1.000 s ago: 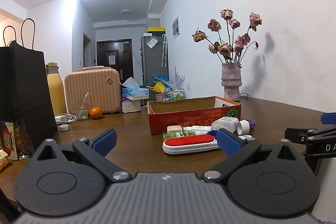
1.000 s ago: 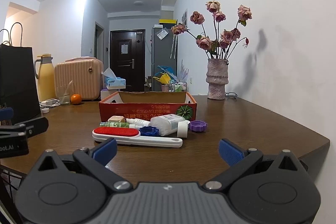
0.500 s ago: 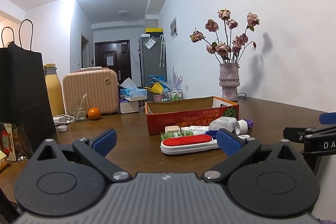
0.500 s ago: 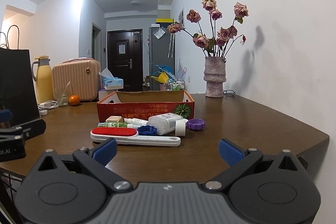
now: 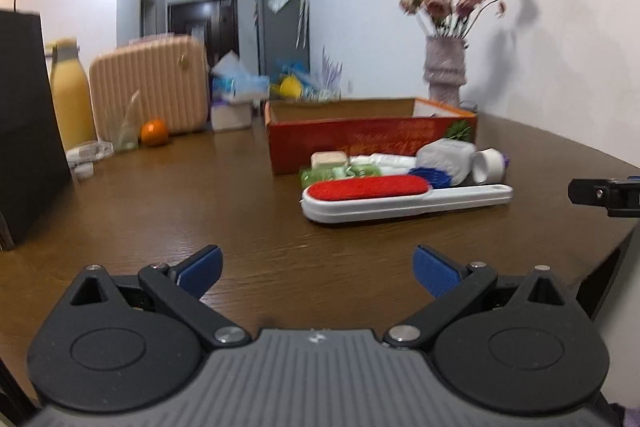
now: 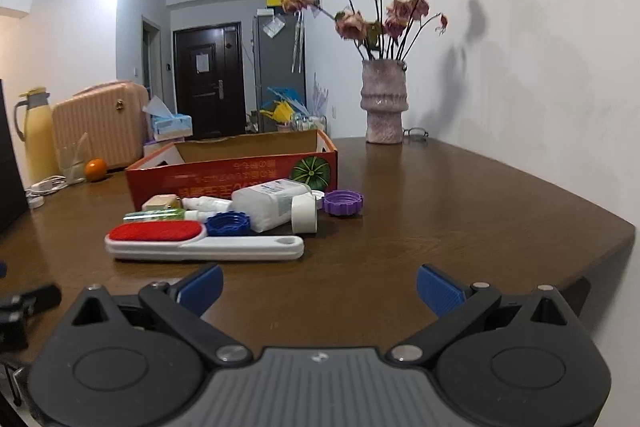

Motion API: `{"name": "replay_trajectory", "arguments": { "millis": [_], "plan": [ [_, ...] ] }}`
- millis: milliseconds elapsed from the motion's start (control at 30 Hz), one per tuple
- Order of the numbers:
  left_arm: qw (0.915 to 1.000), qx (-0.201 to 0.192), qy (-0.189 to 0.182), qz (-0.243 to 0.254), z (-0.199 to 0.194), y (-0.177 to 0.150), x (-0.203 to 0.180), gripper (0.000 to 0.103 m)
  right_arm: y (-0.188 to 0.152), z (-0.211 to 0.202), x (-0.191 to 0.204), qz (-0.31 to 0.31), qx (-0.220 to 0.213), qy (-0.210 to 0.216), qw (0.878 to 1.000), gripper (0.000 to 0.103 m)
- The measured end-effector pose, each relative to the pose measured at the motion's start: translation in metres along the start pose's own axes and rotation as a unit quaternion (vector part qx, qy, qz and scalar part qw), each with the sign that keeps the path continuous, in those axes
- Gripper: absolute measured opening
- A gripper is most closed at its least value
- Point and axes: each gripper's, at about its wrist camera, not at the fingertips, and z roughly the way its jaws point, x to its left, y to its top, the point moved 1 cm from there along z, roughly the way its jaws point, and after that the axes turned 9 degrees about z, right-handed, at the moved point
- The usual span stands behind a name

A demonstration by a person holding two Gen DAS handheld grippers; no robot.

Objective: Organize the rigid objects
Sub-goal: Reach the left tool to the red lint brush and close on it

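A dark wooden table carries an open red cardboard box, with a cluster of small items lying just in front of it: a white lint brush with a red pad, a blue cap, a purple cap and a white bottle on its side. A vase of dried roses stands behind. The left gripper and the right gripper are both spread wide, empty, over bare table short of the brush.

Each gripper, left and right, had black linkage arms, silver pivot screws, ribbed grey housing and blue-padded fingers.
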Motion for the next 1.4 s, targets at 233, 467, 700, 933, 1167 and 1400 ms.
{"name": "replay_trajectory", "arguments": {
  "millis": [233,467,700,933,1167,1400],
  "plan": [
    [0.9990,-0.001,-0.020,-0.041,0.047,0.035,0.029,0.103,0.027,0.063,0.006,0.004,0.029,0.011,1.000,0.103],
    [0.9965,0.041,-0.068,-0.027,0.103,0.056,0.037,0.103,0.051,0.123,-0.019,0.048,0.149,0.026,0.987,0.102],
    [0.9912,0.115,-0.064,-0.009,0.139,0.061,0.035,0.103,0.060,0.152,-0.030,0.059,0.175,0.055,0.981,0.068],
    [0.9878,0.122,-0.087,-0.041,0.151,0.062,0.039,0.101,0.056,0.158,-0.016,0.011,0.195,0.067,0.978,0.052],
    [0.9823,0.116,-0.131,-0.066,0.146,0.063,0.034,0.070,0.050,0.150,-0.020,0.030,0.202,0.080,0.976,0.035],
    [0.9806,0.125,-0.132,-0.073,0.121,0.054,0.024,0.068,0.048,0.136,-0.017,0.027,0.200,0.089,0.975,0.013]
  ]
}}
